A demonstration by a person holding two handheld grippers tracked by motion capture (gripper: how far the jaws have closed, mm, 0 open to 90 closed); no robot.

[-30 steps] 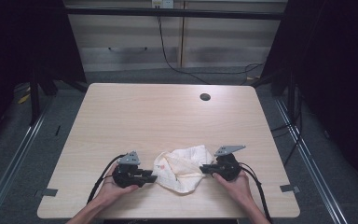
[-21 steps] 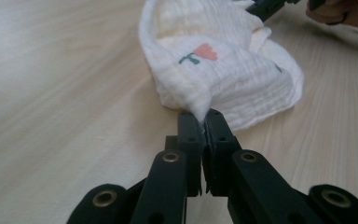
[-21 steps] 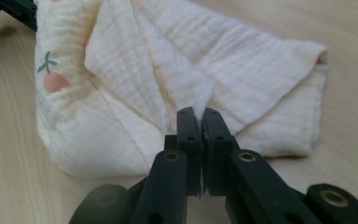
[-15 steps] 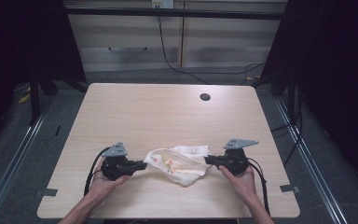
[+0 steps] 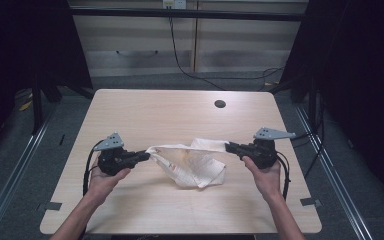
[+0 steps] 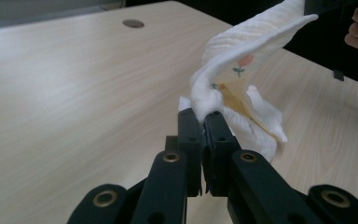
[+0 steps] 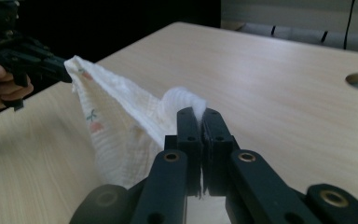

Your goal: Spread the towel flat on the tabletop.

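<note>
A white cloth (image 5: 190, 161) with a small flower print hangs stretched between my two grippers, its middle sagging down to the table. My left gripper (image 5: 147, 154) is shut on the cloth's left corner; in the left gripper view the jaws (image 6: 204, 116) pinch a bunched edge of the cloth (image 6: 242, 60). My right gripper (image 5: 227, 146) is shut on the opposite corner. The right gripper view shows a tuft of the cloth (image 7: 116, 116) pressed between the closed jaws (image 7: 198, 113). Both grippers are held above the tabletop, pointing toward each other.
The light wooden table (image 5: 180, 115) has a round cable hole (image 5: 220, 104) near its far edge. Black cables trail from both grippers toward the front edge. Beyond the table lie a dark floor, metal rails and a cabinet.
Both hands have risen and moved apart. The cloth, earlier a crumpled heap on the table between the grippers, is now lifted and pulled out into a band between them.
</note>
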